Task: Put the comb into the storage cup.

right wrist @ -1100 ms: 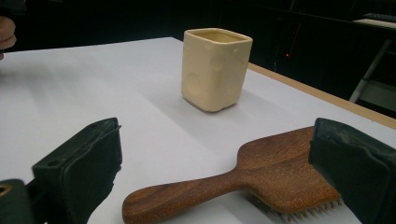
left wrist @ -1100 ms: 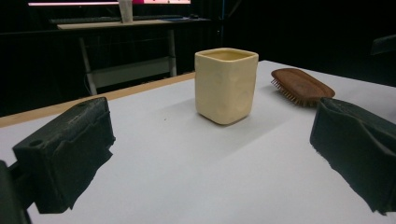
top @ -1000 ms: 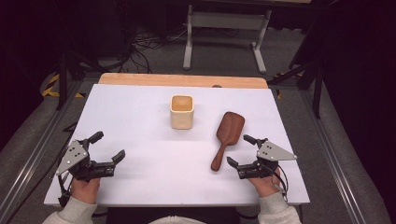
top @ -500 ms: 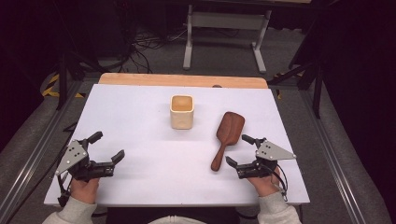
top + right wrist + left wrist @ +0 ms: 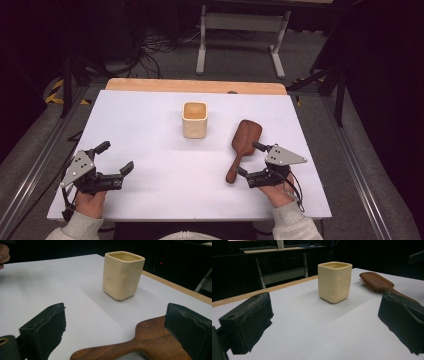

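While low over table | right hand-held gripper (image 5: 248, 161) wide beside hairbrush (image 5: 242, 146) | left hand-held gripper (image 5: 116, 157) wide

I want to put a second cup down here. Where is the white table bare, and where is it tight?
Bare: the left half, between the cream cup and the left hand-held gripper, and the front middle between both hands. Tight: the right side, where the wooden hairbrush lies beside the open right hand-held gripper.
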The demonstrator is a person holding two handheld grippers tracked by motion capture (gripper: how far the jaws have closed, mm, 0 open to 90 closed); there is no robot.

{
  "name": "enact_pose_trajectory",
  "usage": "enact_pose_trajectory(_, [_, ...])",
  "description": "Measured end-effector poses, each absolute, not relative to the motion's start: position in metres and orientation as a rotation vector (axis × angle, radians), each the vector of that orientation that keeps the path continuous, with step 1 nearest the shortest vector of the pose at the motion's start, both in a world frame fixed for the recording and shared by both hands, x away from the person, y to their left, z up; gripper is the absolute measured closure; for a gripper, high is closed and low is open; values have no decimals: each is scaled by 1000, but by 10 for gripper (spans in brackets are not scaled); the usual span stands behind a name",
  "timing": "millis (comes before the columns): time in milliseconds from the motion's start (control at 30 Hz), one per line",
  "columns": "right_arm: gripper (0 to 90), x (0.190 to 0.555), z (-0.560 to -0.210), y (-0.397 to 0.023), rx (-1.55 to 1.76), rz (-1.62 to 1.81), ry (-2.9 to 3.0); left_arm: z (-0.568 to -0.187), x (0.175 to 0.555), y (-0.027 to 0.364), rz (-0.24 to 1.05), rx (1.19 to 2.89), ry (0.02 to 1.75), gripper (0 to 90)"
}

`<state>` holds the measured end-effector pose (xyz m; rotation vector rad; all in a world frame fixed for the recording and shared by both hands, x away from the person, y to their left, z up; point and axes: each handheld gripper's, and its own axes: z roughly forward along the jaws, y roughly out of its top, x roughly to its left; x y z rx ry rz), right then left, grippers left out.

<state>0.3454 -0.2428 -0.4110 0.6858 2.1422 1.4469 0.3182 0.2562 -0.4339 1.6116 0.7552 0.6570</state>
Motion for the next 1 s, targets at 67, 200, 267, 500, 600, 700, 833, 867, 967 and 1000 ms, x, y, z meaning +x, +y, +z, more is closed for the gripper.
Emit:
enact_pose_trajectory(67, [44,349,-408,-239,686,1443,2158,-434,318,257,657,1608,756,5])
enact_pose_trajectory(200, [44,355,-402,-230,675,1425,2181,-434,319,257,657,1612,759,5])
enact_pose_trajectory(267, [44,357,-400,-225,664,1417,2186,-434,319,257,656,1612,760,5])
enact_pose_trajectory(500, [57,366,-395,-208,637,1405,2225,-434,319,257,657,1612,761,5])
enact_pose_trajectory(600, [68,368,-394,-204,625,1395,2246,-434,319,257,657,1612,760,5])
enact_pose_trajectory(700, [72,372,-392,-199,612,1401,2263,-434,319,257,657,1614,760,5])
enact_pose_trajectory(833, [72,374,-391,-194,598,1387,2302,-434,319,257,658,1616,756,5])
enact_pose_trajectory(867, [72,375,-391,-192,591,1376,2315,-434,319,257,657,1618,756,5])
enact_pose_trajectory(967, [73,377,-389,-189,568,1335,2344,-434,319,257,657,1620,757,5])
enact_pose_trajectory(1000, [74,377,-388,-188,564,1329,2351,-434,320,257,656,1620,756,6])
